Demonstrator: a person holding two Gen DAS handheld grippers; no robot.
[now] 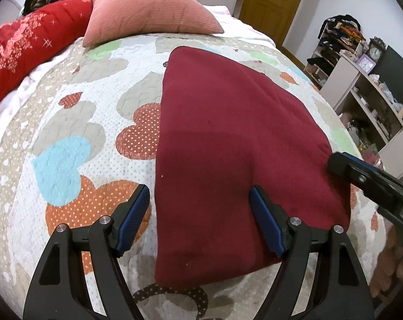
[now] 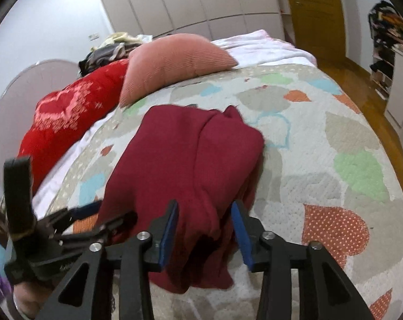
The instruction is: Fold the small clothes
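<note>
Right wrist view: the left gripper [image 2: 76, 221], left of the camera's own fingers, is motion-blurred. Garment [image 2: 190, 165] folds between those fingers hide pad contact. Shelf contents [image 1: 374, 112], far right, indistinct.

We see the left gripper [image 1: 200, 220] with jaws spread wide over the near edge of a dark red folded garment [image 1: 228, 146] lying on the heart-patterned quilt [image 1: 68, 133] (a pink pillow [image 1: 148, 10] sits beyond); the right gripper [image 1: 371, 178] reaches its right edge.
</note>
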